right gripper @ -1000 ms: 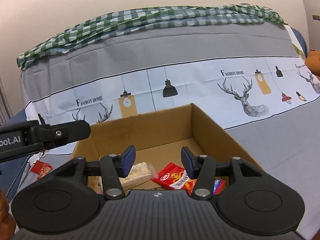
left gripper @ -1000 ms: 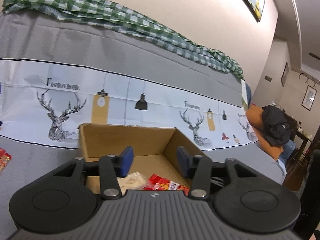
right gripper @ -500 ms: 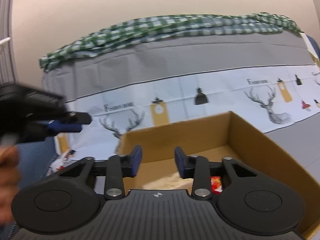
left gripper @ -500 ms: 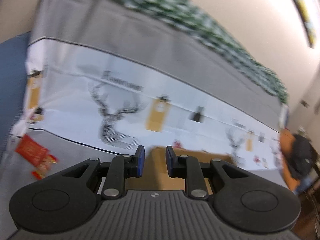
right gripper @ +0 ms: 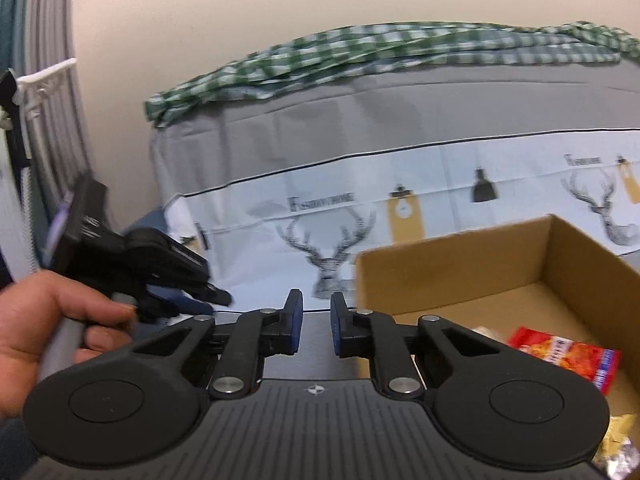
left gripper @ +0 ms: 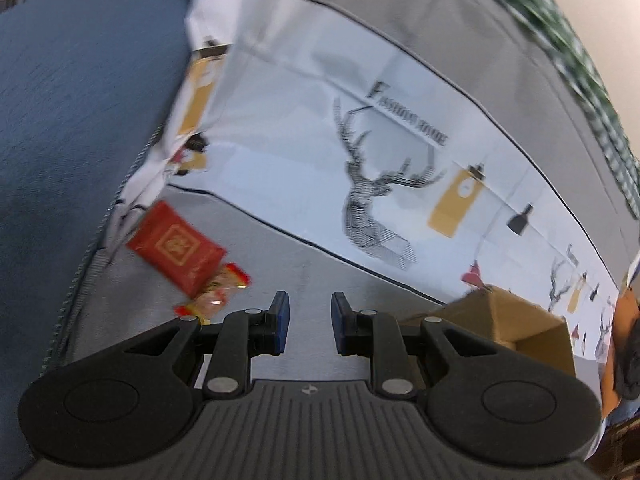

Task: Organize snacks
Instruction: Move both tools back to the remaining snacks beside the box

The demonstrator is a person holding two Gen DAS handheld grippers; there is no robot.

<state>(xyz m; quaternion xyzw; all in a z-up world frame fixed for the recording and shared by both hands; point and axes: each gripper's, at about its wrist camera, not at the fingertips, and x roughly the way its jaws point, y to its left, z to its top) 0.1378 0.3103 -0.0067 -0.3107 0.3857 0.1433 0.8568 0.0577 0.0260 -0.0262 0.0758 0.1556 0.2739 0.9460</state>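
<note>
As my jaws narrow, both grippers are empty.
My left gripper [left gripper: 306,322] points near the red packet [left gripper: 176,249]; my right gripper [right gripper: 316,322], jaws just closing, hangs beside the box [right gripper: 460,268].

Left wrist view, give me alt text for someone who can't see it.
The left gripper, jaws narrowly apart and empty, points at a grey cloth where a red packet and a small wrapped snack lie to its left; a cardboard box sits right.

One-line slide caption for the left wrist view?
Empty left gripper, jaws narrowly apart, near a red packet and wrapped snack on the grey cover; cardboard box at right.
</note>
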